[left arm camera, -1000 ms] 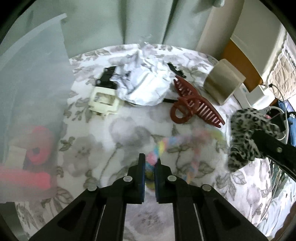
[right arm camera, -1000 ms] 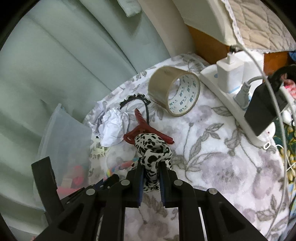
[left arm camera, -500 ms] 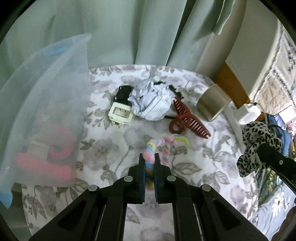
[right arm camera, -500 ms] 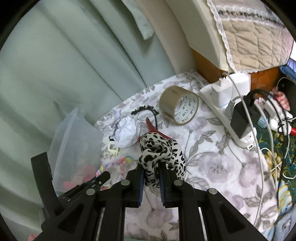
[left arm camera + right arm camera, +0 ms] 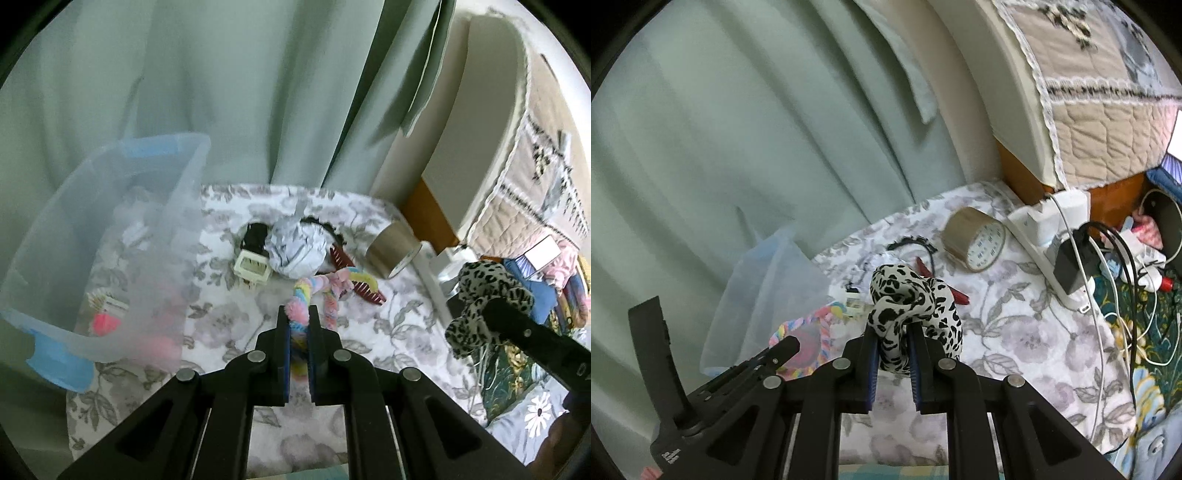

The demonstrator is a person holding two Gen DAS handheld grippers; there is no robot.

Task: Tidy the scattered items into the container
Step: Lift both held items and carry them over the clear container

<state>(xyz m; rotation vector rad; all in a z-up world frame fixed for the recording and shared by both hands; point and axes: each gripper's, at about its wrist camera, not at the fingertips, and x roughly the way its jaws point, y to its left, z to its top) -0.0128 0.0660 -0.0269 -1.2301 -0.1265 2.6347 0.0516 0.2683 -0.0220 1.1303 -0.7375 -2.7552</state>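
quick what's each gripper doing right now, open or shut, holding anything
Left gripper: shut on the pastel rainbow scrunchie, lifted off the table.
Right gripper: shut on the leopard-print scrunchie, lifted off the table.

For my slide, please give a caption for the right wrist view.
Right gripper shut on a leopard-print scrunchie above the floral cloth, tape roll behind.

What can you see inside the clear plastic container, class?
Through the clear plastic container's cloudy wall show blurred pink items and a small striped box. The frosted plastic hides anything more.
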